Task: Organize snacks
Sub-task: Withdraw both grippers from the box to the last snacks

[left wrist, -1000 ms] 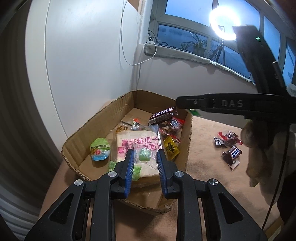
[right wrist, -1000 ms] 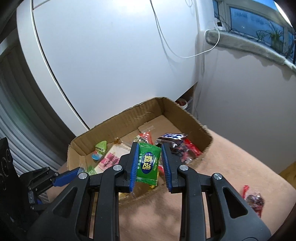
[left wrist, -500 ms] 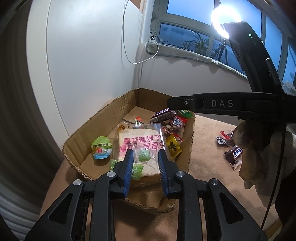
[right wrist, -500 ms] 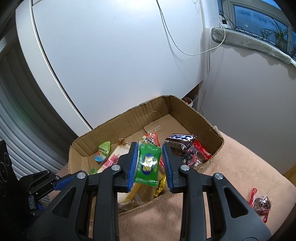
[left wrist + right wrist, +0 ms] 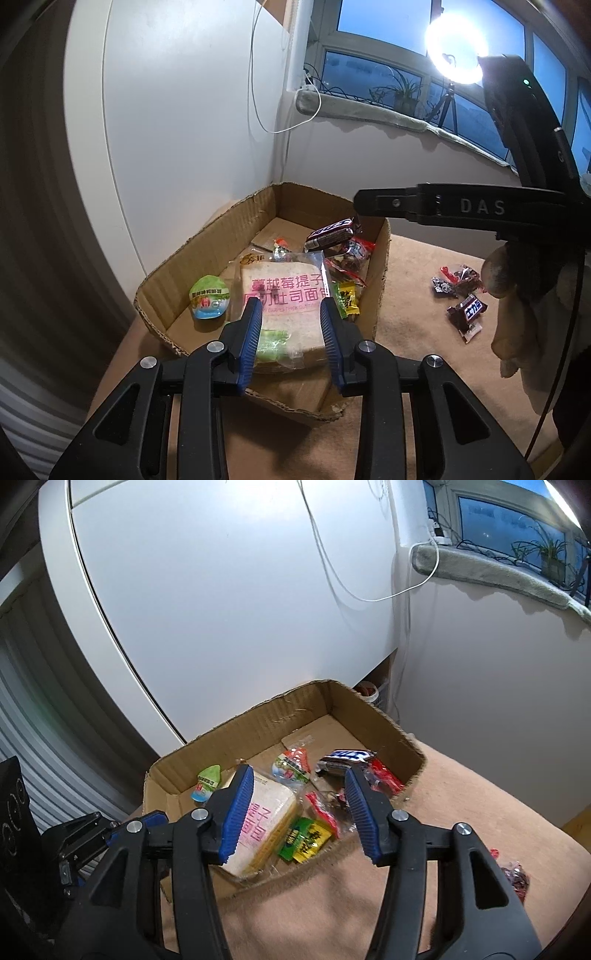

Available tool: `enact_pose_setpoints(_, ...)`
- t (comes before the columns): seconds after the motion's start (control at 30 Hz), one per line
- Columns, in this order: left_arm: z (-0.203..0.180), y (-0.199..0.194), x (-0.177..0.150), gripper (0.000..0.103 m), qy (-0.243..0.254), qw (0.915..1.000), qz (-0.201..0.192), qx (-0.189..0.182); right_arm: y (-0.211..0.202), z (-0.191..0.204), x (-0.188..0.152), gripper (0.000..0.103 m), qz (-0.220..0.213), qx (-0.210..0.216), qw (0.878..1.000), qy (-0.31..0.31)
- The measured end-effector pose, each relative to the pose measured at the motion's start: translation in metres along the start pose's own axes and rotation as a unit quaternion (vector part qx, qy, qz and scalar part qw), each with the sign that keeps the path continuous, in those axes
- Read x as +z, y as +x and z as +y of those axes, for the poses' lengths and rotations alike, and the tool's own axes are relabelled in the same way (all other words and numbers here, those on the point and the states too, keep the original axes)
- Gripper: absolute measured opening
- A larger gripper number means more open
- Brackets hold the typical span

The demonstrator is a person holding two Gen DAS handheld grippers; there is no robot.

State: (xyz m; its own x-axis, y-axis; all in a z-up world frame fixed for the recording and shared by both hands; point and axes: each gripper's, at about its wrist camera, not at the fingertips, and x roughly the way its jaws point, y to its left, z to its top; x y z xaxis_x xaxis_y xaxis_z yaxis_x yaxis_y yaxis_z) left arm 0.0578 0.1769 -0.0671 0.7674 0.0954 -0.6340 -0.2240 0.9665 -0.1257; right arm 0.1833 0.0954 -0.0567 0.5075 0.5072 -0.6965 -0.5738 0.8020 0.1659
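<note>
Both the left gripper (image 5: 290,306) and right gripper (image 5: 299,779) are opening empty above the cardboard box (image 5: 258,720), so next comes fetching the loose snacks (image 5: 460,295) off to the right

The box (image 5: 258,720) is matt brown cardboard with rough, torn edges. The bread bag (image 5: 284,291) and wrappers (image 5: 306,840) are glossy plastic film. Under them lies a matt, napped tan cloth (image 5: 443,812). Gripper pads (image 5: 240,812) are ribbed blue plastic.

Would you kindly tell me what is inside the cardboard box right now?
The box holds a bagged bread loaf, a green jelly cup, a Snickers bar, red-wrapped snacks and green and yellow packets. Anything under the loaf is covered.
</note>
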Motion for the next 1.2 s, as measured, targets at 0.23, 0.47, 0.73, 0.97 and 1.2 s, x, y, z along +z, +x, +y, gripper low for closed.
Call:
enact_pose_setpoints(0.23, -0.013, -0.006, 0.001, 0.035, 0.003, 0.9999, -0.007, -0.010, -0.033, -0.023, -0.008, 0.061, -0.018, -0.013, 1.000, 0.012)
enact_pose_setpoints(0.47, -0.036, -0.009, 0.002, 0.042, 0.015, 0.9994, -0.013, -0.030, -0.078, -0.065, -0.024, 0.083, -0.040, -0.056, 0.997, 0.025)
enact_pose_setpoints(0.73, -0.080, 0.001, -0.002, 0.048, 0.042, 0.9966, -0.004, -0.071, -0.108, -0.125, -0.048, 0.083, -0.033, -0.105, 0.993, 0.053)
enact_pose_setpoints(0.97, -0.118, 0.017, -0.011, 0.048, 0.063, 0.9914, 0.024, -0.112, -0.105, -0.163, -0.072, 0.083, -0.006, -0.105, 0.992, 0.068)
enact_pose_setpoints(1.2, -0.156, 0.039, -0.013, 0.048, 0.111, 0.9828, 0.047, -0.140, -0.086, -0.182, -0.084, 0.083, 0.013, -0.072, 0.995, 0.068)
